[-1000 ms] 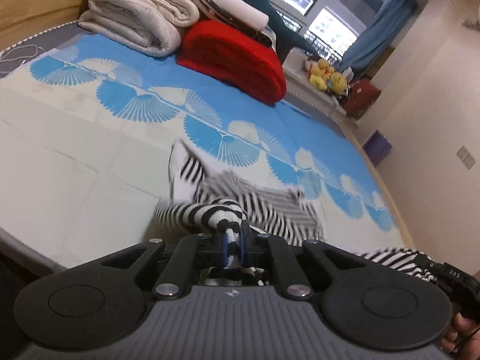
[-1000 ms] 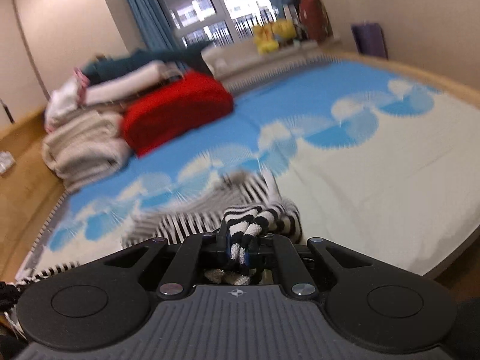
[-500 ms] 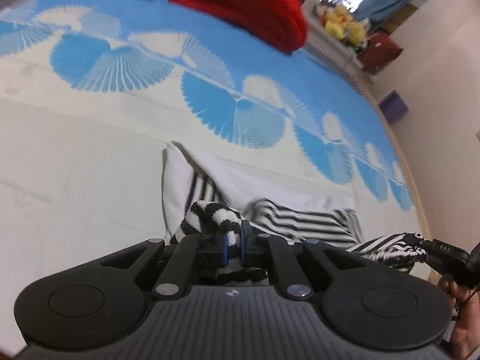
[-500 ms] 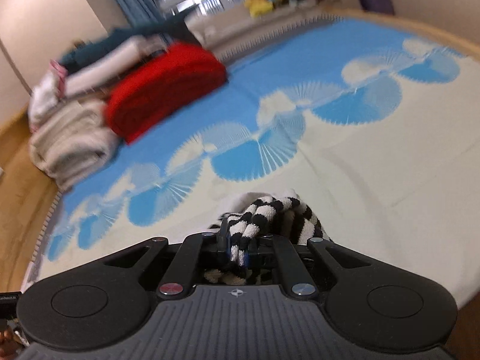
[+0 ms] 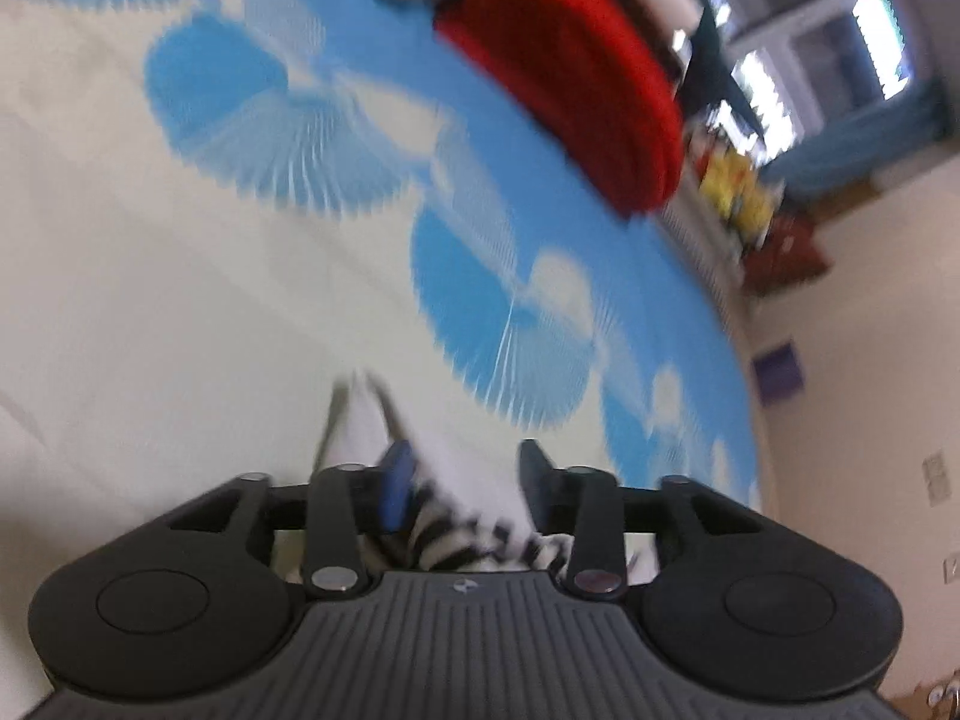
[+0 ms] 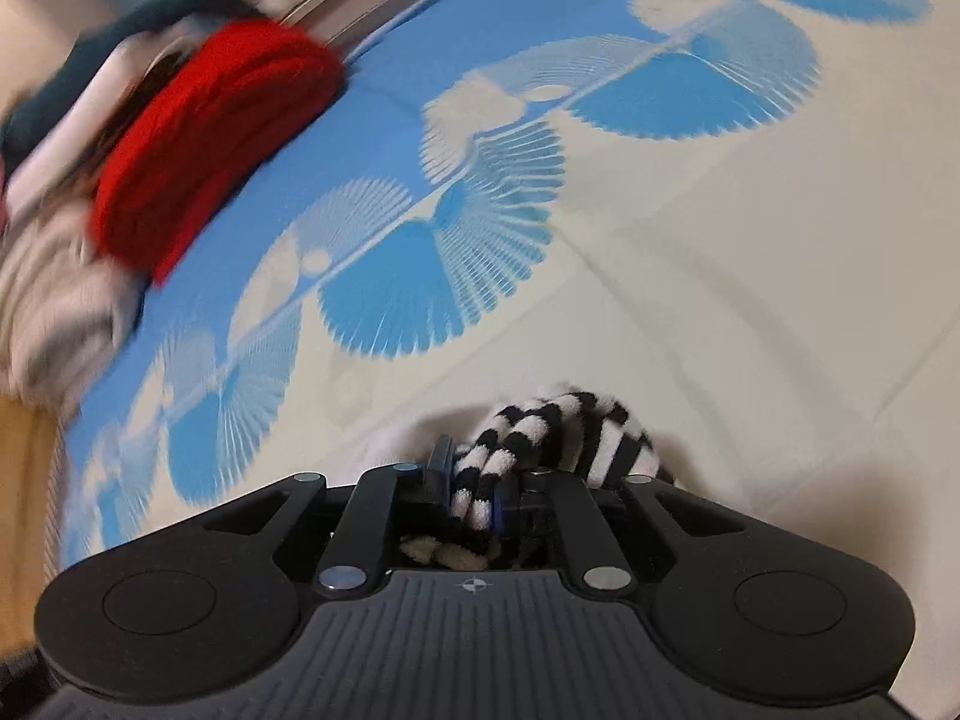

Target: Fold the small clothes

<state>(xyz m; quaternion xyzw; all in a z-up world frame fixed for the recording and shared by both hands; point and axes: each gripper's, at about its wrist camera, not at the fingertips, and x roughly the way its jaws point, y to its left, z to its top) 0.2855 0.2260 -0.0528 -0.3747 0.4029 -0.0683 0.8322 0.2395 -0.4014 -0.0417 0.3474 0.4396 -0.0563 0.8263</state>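
Grippers hang low over a bed's cream sheet with blue fan prints [image 5: 180,300], both above a black-and-white striped fleecy garment [image 6: 558,438] lying on it. The left gripper [image 5: 465,480] has just been opening, its jaws apart with striped cloth loose between them. The right gripper's [image 6: 480,480] jaws have also just been opening, the fabric bunched in the narrow gap. A folded red blanket [image 5: 570,72] lies beyond.

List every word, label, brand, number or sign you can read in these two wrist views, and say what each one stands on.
No readable words or numbers in either view.
A small round emblem on the left gripper housing: too blurred to read.
A crosshair-like emblem on the right gripper housing: a symbol, no letters.
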